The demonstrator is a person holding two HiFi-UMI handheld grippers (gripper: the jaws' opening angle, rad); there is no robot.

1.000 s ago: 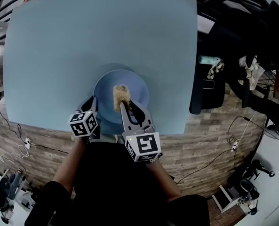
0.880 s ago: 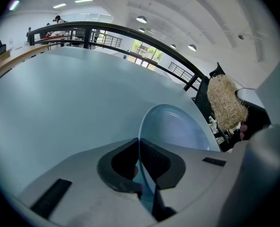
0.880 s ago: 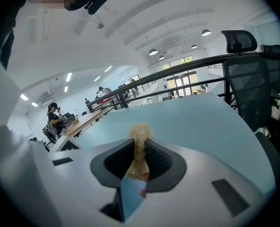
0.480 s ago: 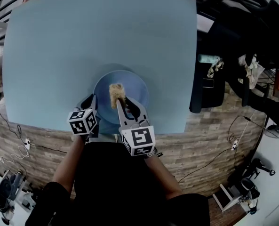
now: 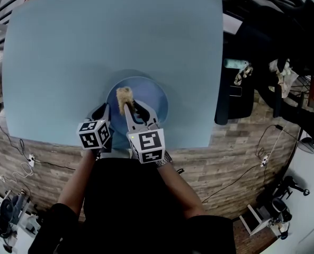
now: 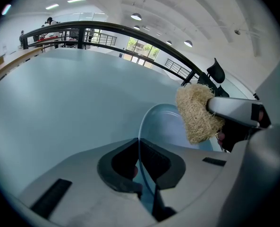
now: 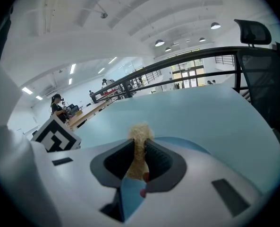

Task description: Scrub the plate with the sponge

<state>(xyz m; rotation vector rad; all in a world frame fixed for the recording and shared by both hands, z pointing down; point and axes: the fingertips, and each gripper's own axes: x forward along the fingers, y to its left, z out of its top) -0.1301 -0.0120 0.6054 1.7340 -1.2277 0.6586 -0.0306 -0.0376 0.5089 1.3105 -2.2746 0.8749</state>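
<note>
— What does the head view show?
— A blue plate [image 5: 152,103] sits at the near edge of a pale blue bench [image 5: 93,41]. The left tongs [image 5: 104,111] pinch the plate's left rim. The right tongs [image 5: 129,108] reach in over the plate's near side, clamped on a tan, fibrous sponge [image 5: 125,96] that lies over the plate's left inner face.

— And the left gripper view?
— Both jaws are closed on the plate's thin rim, which runs edge-on between the dark pads. The sponge, held by the right tongs, hangs over the plate's right side.

— The right gripper view?
— The jaws squeeze the sponge between them. Its fuzzy end pokes out past the tips, with the plate's blue surface just beneath.
</note>
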